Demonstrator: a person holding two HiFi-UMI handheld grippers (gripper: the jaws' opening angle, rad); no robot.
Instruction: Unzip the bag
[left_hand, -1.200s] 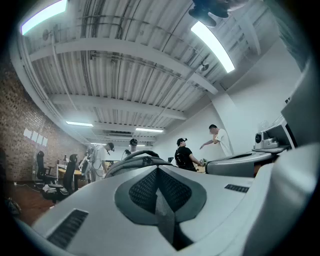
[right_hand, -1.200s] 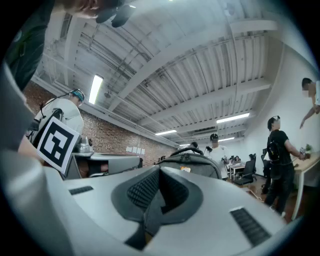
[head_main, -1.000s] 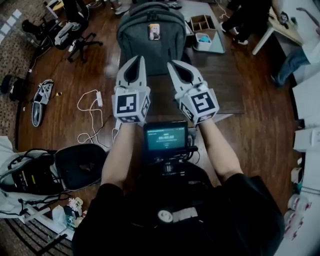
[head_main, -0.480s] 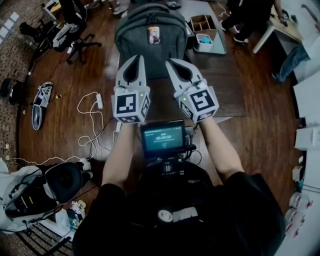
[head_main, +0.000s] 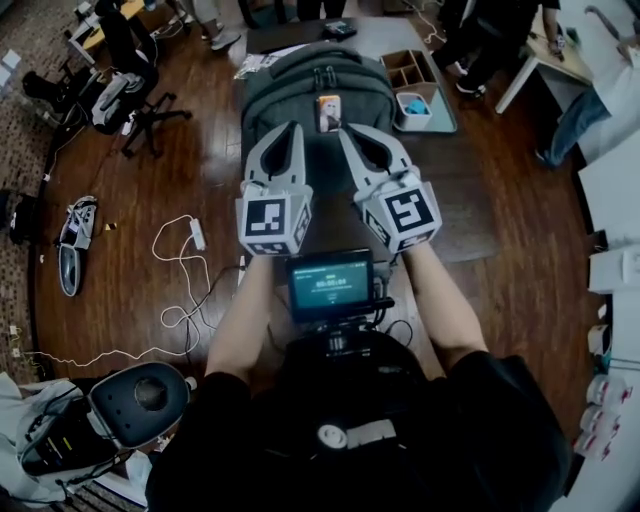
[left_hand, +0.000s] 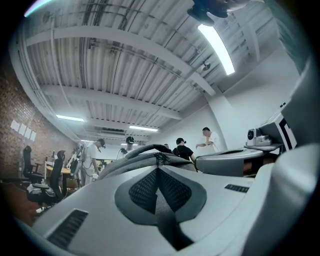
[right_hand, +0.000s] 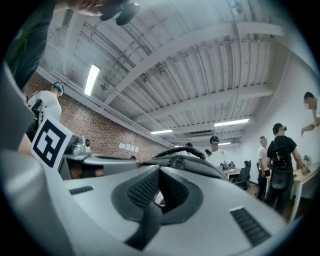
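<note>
The left gripper (head_main: 288, 130) and right gripper (head_main: 350, 132), both pinched shut and empty, hover just short of the grey backpack (head_main: 300, 85) on the table (head_main: 455, 195), its zip apparently closed, nothing yet undone

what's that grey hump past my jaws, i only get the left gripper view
Observer: It's a grey backpack on a dark table. In the head view the left gripper is at the bag's near side, but I can't tell if it touches.
Operator: right one holding anything
Observer: No. The right gripper has its jaws together with nothing between them, and its view looks toward the bag's top handle.
Operator: anything beside the bag
Observer: Yes, on the right in the head view there's a wooden divided box, with a small container holding something blue in front of it.
</note>
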